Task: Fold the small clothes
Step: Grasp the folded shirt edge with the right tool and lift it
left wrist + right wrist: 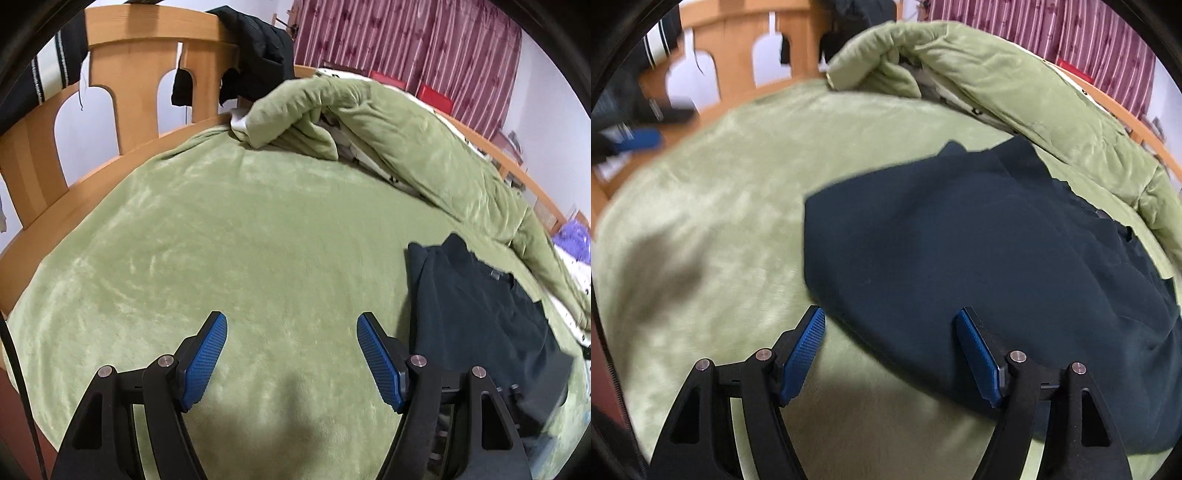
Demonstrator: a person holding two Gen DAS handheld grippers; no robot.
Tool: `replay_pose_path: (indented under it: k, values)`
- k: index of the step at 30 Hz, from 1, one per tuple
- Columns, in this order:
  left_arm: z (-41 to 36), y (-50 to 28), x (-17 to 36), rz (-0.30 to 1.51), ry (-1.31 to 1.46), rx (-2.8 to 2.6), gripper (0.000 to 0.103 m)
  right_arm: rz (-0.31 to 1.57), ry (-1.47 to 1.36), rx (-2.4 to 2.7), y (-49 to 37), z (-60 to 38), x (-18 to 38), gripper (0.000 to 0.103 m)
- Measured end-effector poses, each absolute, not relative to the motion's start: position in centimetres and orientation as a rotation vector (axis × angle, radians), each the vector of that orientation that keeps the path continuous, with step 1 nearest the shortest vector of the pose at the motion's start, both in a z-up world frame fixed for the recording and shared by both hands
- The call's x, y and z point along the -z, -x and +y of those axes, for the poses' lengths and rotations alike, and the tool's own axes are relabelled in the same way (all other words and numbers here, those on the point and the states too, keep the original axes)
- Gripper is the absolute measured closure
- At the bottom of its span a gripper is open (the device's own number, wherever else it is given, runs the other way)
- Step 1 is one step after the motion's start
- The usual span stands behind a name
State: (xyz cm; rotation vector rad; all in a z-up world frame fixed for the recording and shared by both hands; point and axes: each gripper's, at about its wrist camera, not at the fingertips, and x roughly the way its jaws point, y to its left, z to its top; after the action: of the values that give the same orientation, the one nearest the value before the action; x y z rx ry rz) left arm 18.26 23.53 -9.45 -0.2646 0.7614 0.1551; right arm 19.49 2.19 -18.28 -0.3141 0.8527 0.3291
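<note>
Right wrist view shows us the dark shirt (979, 258) lying flat on the green blanket (738, 177), its near-left edge just ahead of our right gripper (890, 325), whose blue pads stand wide apart and clamp nothing. Our left gripper (291, 328) is likewise spread and empty over bare blanket, the shirt (476, 314) off to its right. Beyond lie a bunched green quilt (388, 122) and the wooden headboard (140, 62); open blanket stretches left.

I'm working in a home bedroom: a green fleece blanket (240, 229) covers the bed, wooden headboard (122, 74) upper left, striped maroon curtains (406, 40) upper right.
</note>
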Motion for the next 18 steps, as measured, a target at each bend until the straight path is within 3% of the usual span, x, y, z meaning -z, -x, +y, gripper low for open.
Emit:
replay_pose_path:
  k: [8, 12, 18]
  values:
    - [23.7, -18.2, 9.1, 0.732, 0.229, -0.166, 0.032, 0.799, 0.486, -0.168, -21.0, 5.6, 19.8, 0.030]
    - [24.4, -18.2, 8.8, 0.725, 0.267, -0.172, 0.032, 0.786, 0.499, -0.133, -22.1, 6.1, 19.6, 0.068]
    - [24.1, -18.6, 7.8, 0.703, 0.297, -0.177, 0.032, 0.778, 0.285, -0.173, -22.1, 3.3, 16.3, 0.076]
